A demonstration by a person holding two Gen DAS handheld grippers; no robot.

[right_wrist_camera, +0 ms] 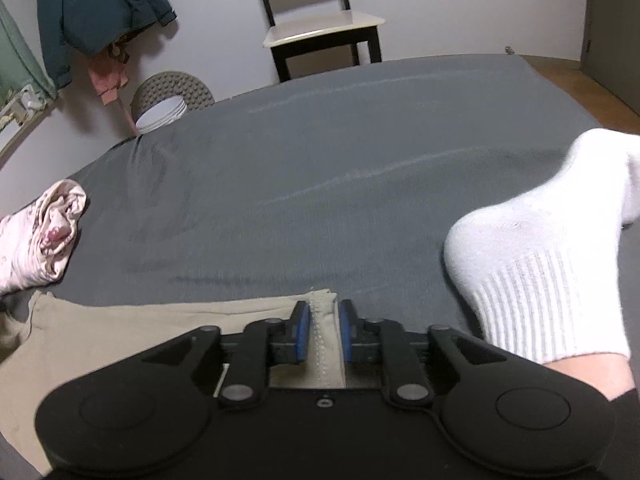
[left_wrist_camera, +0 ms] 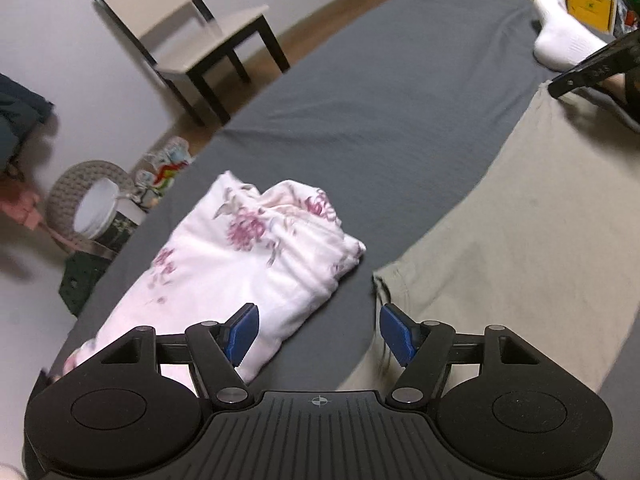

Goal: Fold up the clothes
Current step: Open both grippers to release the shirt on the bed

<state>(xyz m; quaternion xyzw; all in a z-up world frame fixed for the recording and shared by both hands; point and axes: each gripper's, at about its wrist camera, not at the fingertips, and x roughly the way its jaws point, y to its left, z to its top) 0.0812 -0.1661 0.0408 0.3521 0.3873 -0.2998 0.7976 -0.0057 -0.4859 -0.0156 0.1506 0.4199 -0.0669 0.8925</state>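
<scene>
Right gripper (right_wrist_camera: 324,334) clamps beige trousers' (left_wrist_camera: 520,216) stitched hem

The khaki garment (left_wrist_camera: 520,216) runs off the right edge of the left wrist view, and the right gripper (right_wrist_camera: 324,330) covers its stitched hem in the right wrist view. The floral cloth (left_wrist_camera: 240,264) is partly hidden behind the left gripper (left_wrist_camera: 318,334). The socked foot (right_wrist_camera: 548,240) is cut off at the frame edge.
</scene>
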